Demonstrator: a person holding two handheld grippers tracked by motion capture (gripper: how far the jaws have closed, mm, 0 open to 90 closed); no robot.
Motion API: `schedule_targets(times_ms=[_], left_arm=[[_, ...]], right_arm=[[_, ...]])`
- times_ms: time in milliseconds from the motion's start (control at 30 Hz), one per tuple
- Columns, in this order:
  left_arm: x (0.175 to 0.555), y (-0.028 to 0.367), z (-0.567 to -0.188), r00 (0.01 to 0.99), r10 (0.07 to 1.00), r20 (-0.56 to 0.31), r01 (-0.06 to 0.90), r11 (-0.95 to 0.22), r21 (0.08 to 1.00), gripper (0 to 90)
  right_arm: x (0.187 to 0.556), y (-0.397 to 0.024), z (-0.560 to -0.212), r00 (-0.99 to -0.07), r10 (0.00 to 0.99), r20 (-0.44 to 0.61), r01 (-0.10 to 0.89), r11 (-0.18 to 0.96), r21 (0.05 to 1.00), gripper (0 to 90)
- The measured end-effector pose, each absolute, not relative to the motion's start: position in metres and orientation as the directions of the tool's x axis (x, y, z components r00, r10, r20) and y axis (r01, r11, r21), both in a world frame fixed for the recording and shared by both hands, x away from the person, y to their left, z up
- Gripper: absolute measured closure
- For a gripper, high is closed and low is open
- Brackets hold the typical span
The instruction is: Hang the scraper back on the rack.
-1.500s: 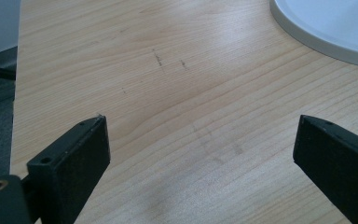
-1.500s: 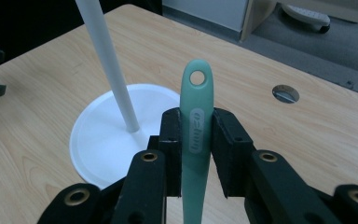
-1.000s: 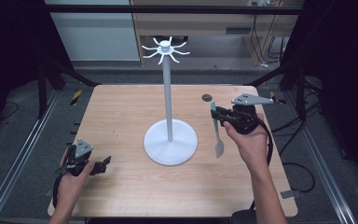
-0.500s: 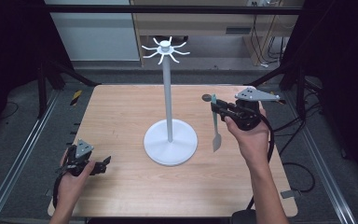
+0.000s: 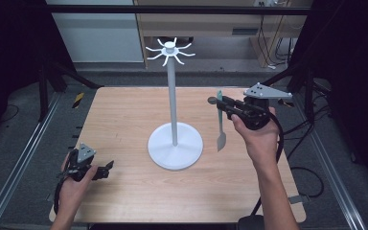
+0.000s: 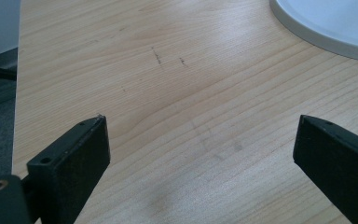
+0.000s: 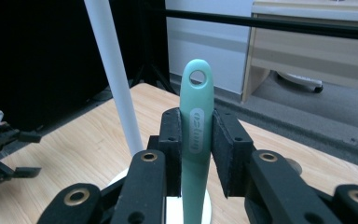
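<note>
From the high view, a light wooden table [image 5: 124, 120] carries a tall white stand [image 5: 172, 96] near its middle: a round base, a thin upright pole, and a crown of curved hooks at the top. To the right of the stand's pole, the right hand [image 5: 258, 139] holds the right gripper [image 5: 219, 101] raised above the table, level with the middle of the pole. Its jaws are clamped on the handle of a mint-green spatula [image 5: 220, 122]. The spatula hangs upright, handle end up and pale blade down, with the blade just right of the stand's base and clear of the tabletop. Well to the left of the stand's base, near the table's front left corner, the left hand [image 5: 74, 184] holds the left gripper [image 5: 108, 167] low over the wood.

In the left gripper view, the two black jaws stand wide apart with bare wood grain between them. An edge of the stand's white base [image 6: 326, 25] curves in at the upper right corner, well beyond the jaws.

In the right gripper view, the two black jaws are narrow, pressed on either side of the spatula's handle [image 7: 196, 135]. The handle rises straight up between the pads, its rounded end with a hanging hole standing above them. The stand's white pole [image 7: 114, 74] slants up just left of the handle. Far left of the pole, the left gripper [image 7: 23, 154] is seen low over the table.
</note>
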State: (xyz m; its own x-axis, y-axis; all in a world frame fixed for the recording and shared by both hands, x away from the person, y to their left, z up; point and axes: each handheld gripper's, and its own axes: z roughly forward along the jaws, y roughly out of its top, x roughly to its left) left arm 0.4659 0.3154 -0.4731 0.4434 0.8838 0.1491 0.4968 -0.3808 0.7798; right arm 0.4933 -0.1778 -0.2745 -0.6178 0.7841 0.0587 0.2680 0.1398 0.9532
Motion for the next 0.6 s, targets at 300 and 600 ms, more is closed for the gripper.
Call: schedule_targets(times_ms=[300, 600], left_arm=[[0.466, 0.314, -0.473, 0.448, 0.881, 0.153, 0.497, -0.387, 0.776, 3.4], [0.466, 0.312, -0.473, 0.451, 0.878, 0.157, 0.494, -0.393, 0.775, 3.4]], right_arm=[[0.489, -0.173, -0.263, -0.621, 0.782, 0.049, 0.25, 0.139, 0.958, 74.5], [0.487, -0.17, -0.255, -0.625, 0.779, 0.047, 0.235, 0.132, 0.963, 74.5]])
